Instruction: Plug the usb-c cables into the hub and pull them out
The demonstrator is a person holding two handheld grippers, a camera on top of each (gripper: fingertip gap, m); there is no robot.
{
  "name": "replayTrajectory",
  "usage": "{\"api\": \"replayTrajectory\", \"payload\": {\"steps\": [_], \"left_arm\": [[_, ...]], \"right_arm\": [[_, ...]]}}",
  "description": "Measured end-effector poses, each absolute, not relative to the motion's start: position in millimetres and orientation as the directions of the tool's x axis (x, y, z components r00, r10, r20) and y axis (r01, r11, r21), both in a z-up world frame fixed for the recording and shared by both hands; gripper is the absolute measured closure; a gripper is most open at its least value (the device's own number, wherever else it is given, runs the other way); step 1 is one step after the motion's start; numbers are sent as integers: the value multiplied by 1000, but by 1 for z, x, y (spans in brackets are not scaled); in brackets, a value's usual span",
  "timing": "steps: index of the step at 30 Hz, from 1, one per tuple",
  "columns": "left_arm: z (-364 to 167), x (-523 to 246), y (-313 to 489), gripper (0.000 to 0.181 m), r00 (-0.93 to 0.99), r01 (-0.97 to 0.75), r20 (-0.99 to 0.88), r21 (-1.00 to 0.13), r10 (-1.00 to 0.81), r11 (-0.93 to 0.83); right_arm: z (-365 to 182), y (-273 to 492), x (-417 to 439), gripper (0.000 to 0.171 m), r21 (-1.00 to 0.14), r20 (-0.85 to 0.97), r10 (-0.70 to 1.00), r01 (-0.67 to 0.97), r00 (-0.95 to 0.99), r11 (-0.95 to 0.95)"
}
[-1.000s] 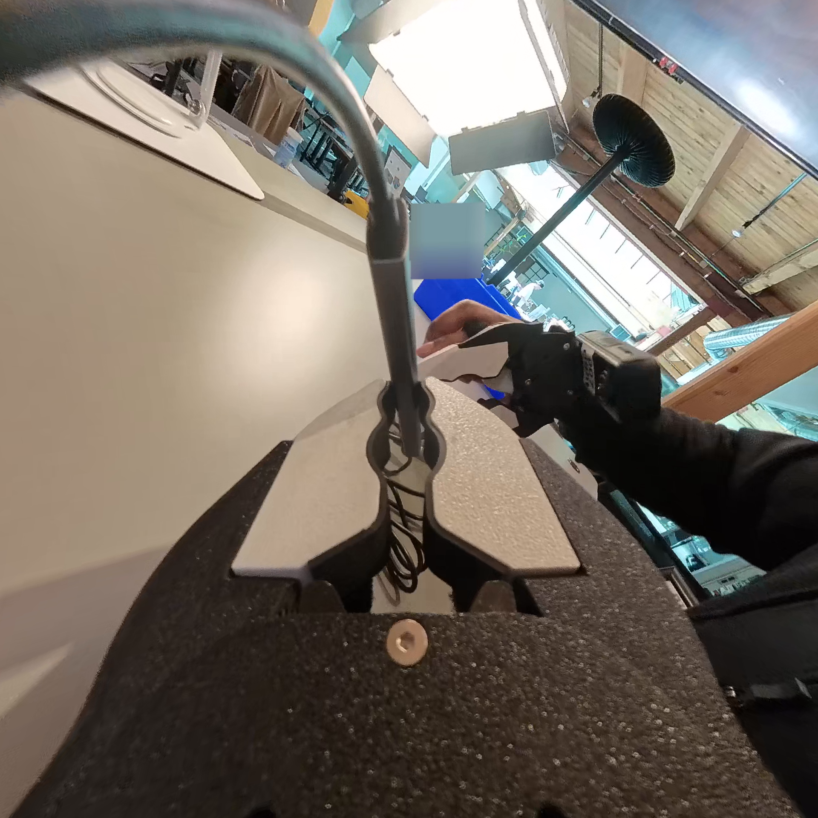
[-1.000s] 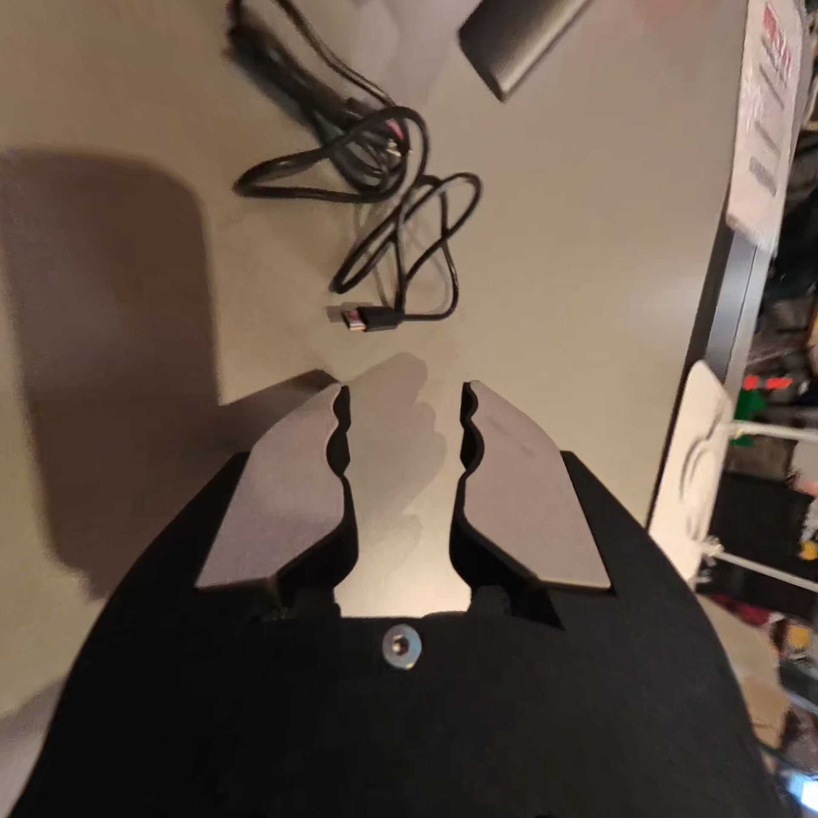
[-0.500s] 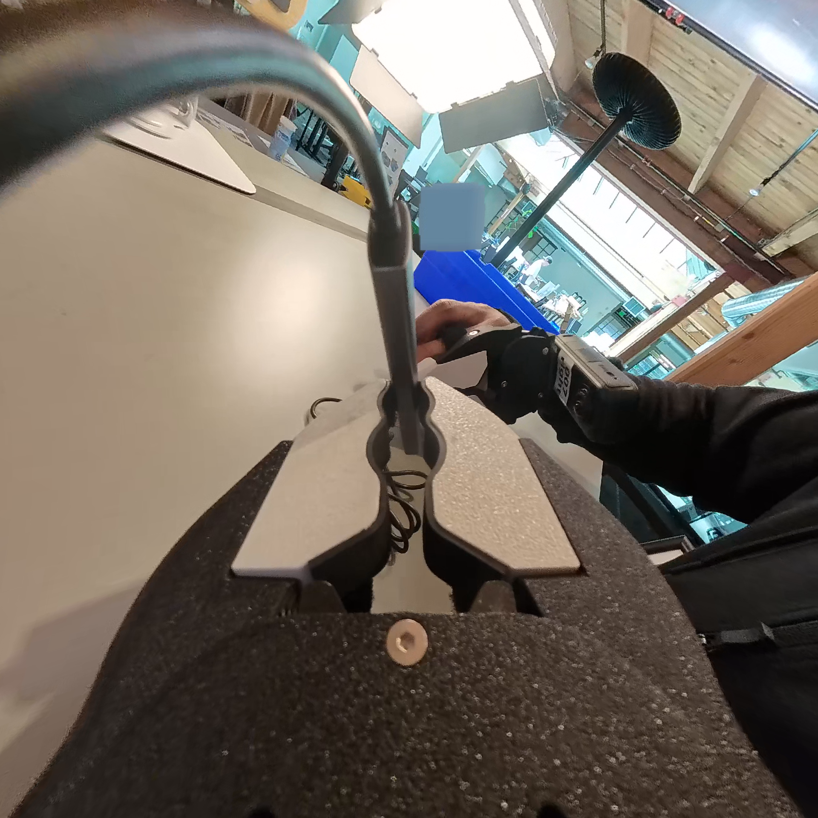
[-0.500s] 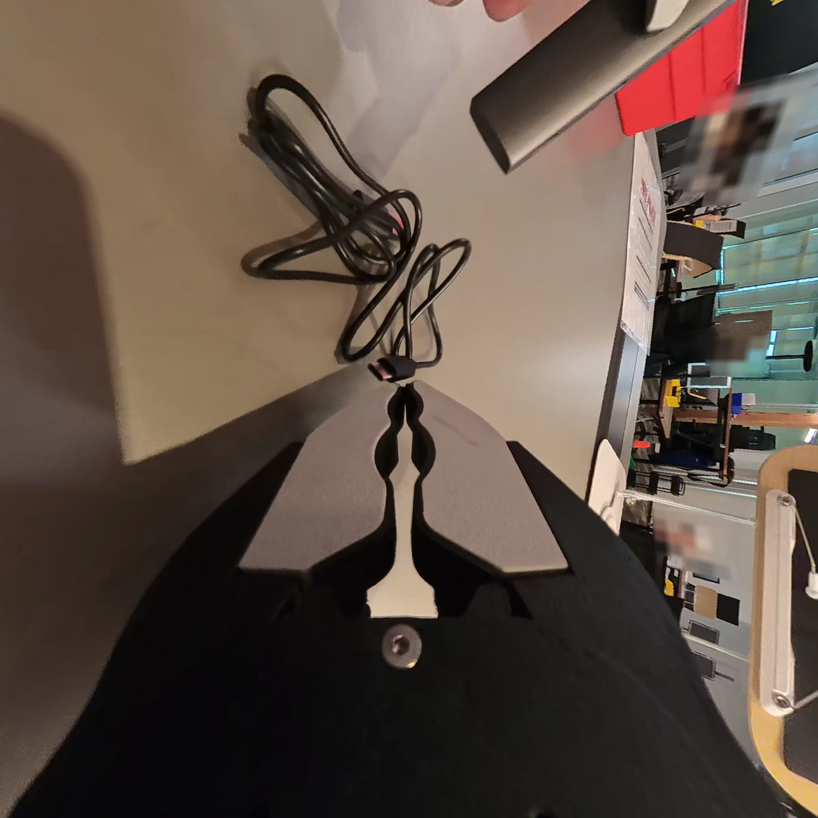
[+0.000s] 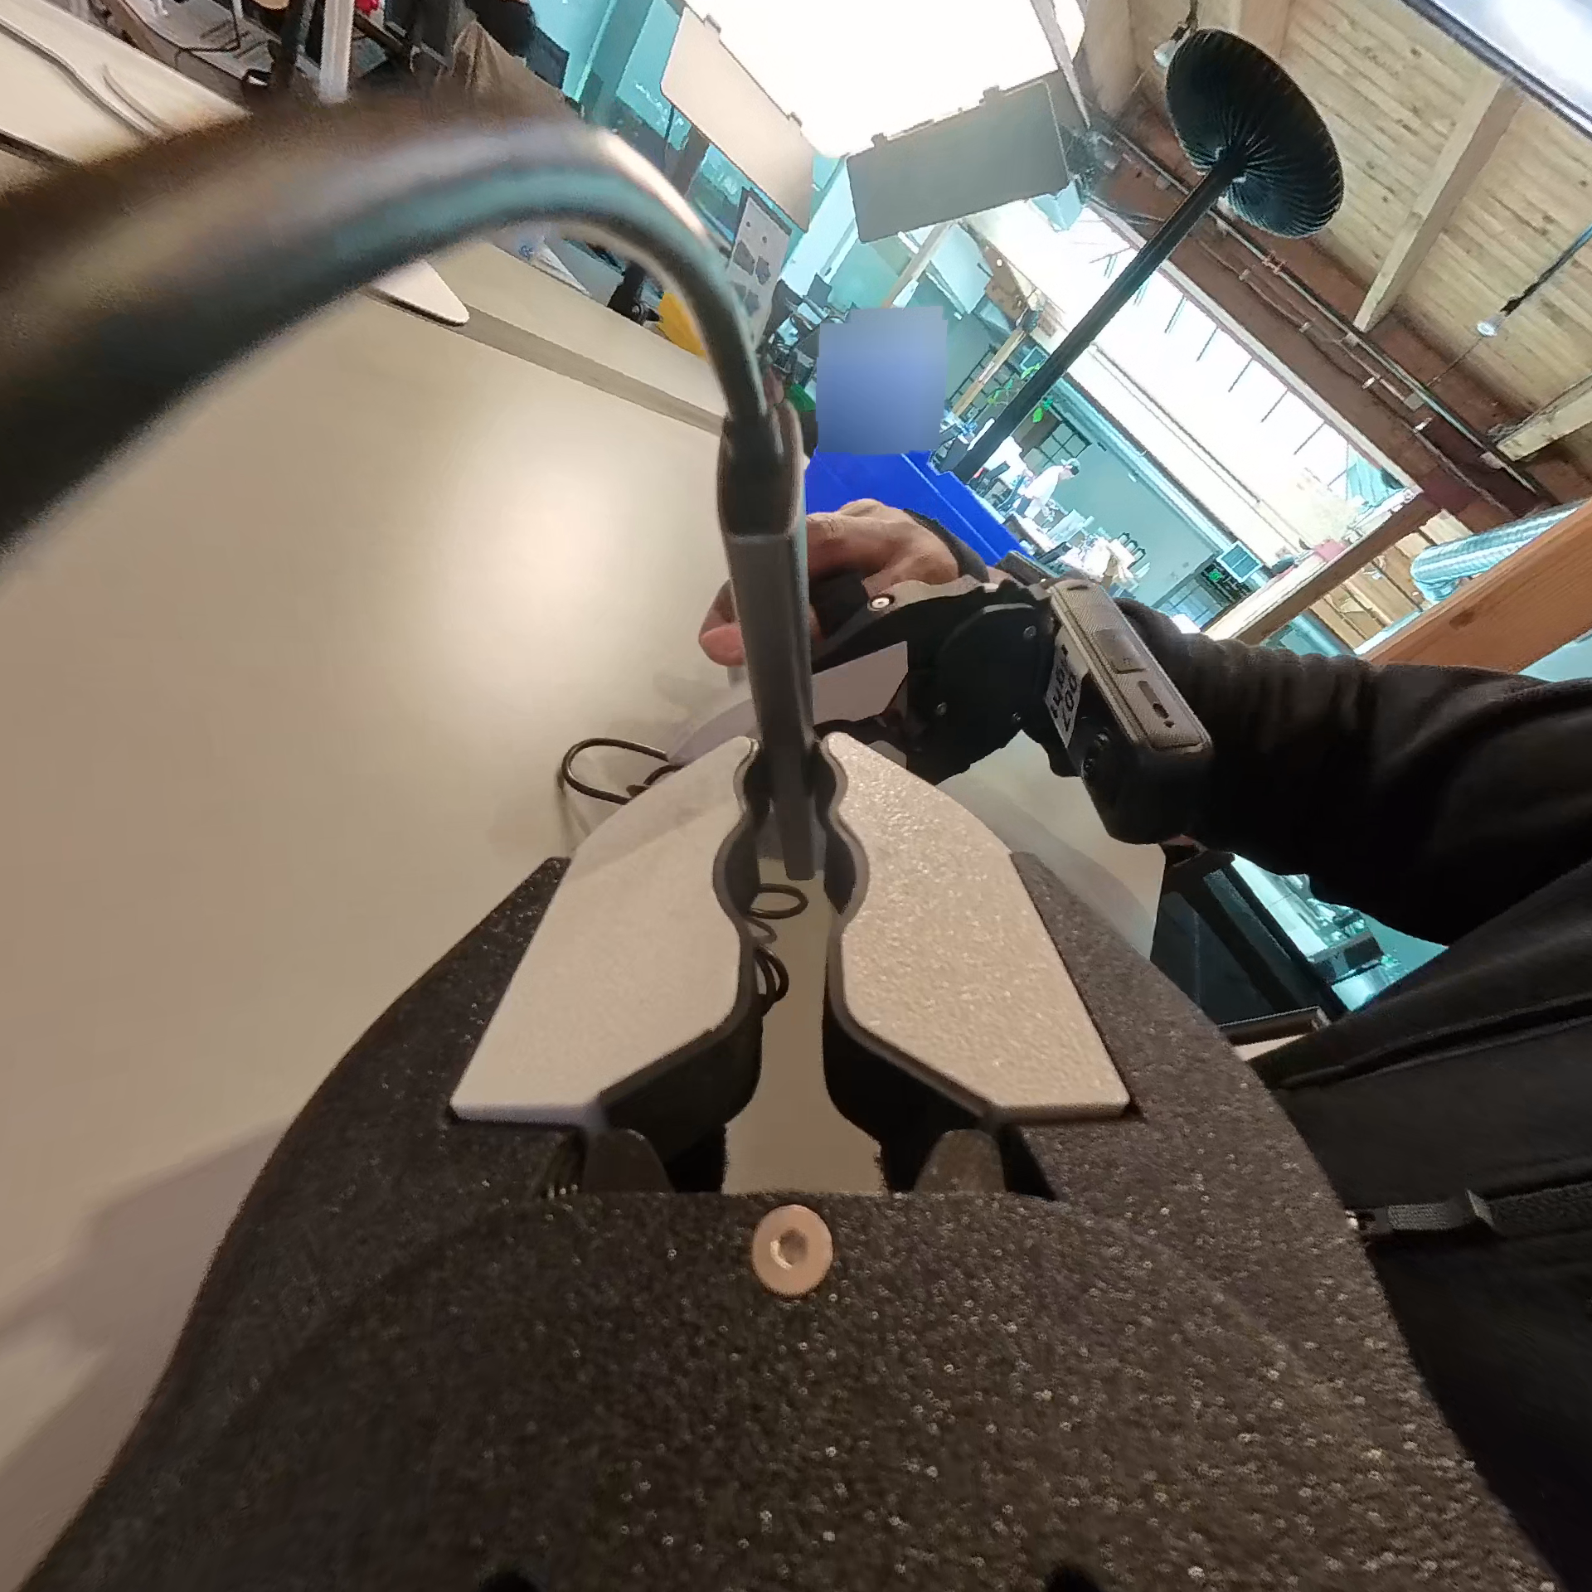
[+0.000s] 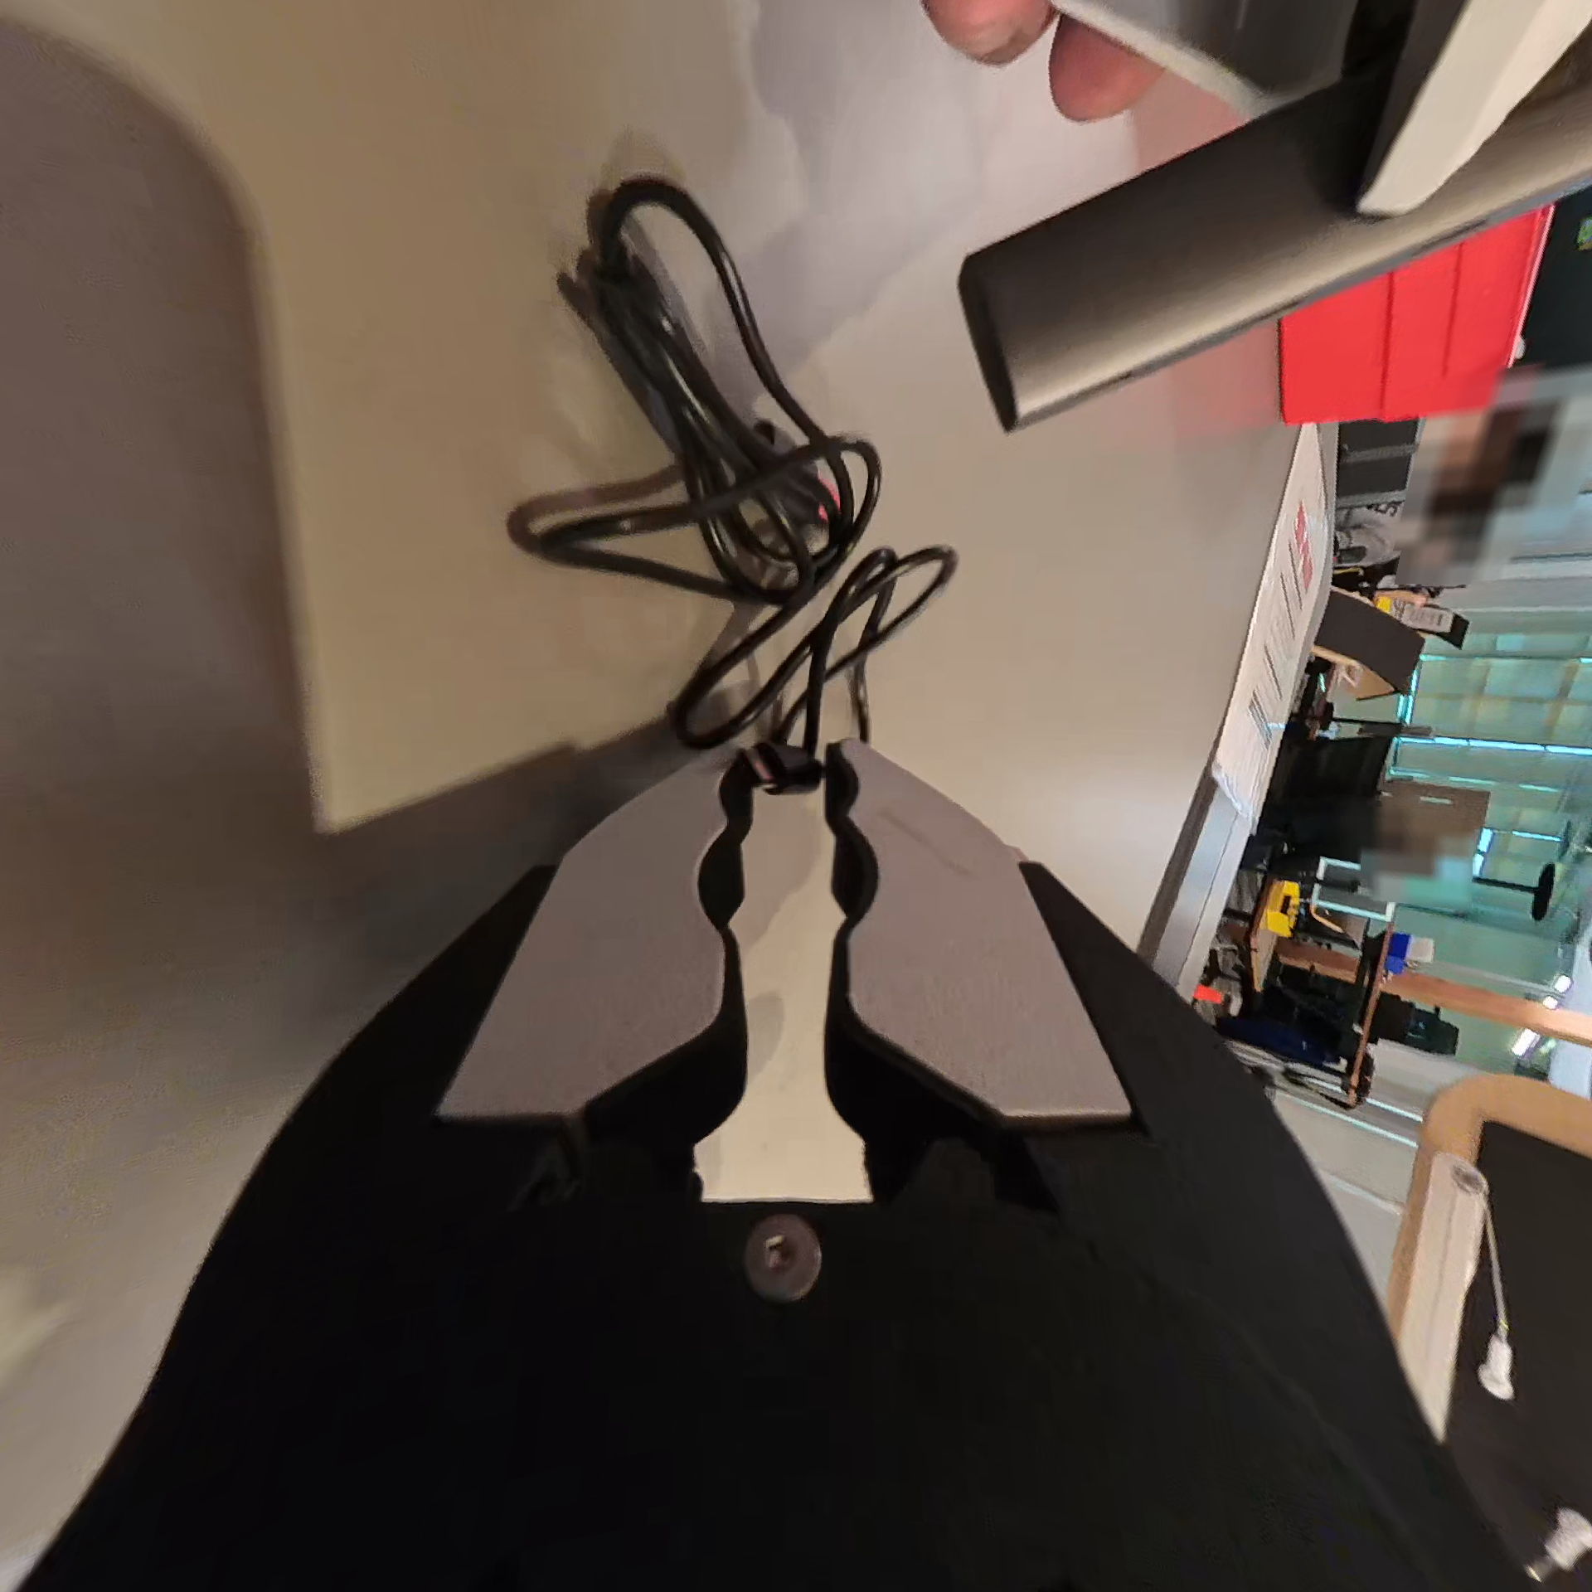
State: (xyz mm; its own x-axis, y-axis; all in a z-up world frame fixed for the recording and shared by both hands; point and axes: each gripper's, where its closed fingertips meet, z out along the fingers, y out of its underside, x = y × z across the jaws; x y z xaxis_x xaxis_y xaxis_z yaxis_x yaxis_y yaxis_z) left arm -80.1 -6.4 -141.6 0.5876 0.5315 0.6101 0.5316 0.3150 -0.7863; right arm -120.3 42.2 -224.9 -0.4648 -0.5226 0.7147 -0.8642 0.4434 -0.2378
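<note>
Since a second ago, our right gripper (image 6: pixel 784 771) has gone from spread above the table to pinching one black USB-C plug (image 6: pixel 780 769) at its fingertips. Beyond it, two thin black cables (image 6: pixel 732 508) lie coiled together on the pale beige table (image 6: pixel 388 345). Farther off, our left gripper (image 5: pixel 786 805) stays pressed on one slim dark-grey metal hub (image 5: pixel 769 680), held in the air above the cables.

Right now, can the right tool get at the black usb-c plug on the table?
Probably yes: the right tool already has the small black usb-c plug between its tips, nothing blocking; a firm clamp isn't certain.
</note>
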Motion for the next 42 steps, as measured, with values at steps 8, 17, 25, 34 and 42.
{"api": "replayTrajectory", "payload": {"steps": [8,17,25,34,42], "left_arm": [[-135,-77,-23,171,559,511,598,-794,574,330],[-122,-86,-2,171,609,502,571,-815,551,290],[-134,-100,20,171,625,535,582,-805,520,257],[-143,-98,21,171,627,553,582,-801,517,231],[-154,-99,20,171,614,595,597,-780,515,195]], "right_arm": [[-205,35,-157,164,-284,782,-314,-757,-538,589],[-130,170,-282,164,-385,859,356,-7,-368,923],[-195,172,-206,164,-470,684,477,167,-552,867],[-191,151,-167,140,-581,504,393,36,-769,813],[-192,151,-203,153,-557,312,293,76,-904,827]]}}
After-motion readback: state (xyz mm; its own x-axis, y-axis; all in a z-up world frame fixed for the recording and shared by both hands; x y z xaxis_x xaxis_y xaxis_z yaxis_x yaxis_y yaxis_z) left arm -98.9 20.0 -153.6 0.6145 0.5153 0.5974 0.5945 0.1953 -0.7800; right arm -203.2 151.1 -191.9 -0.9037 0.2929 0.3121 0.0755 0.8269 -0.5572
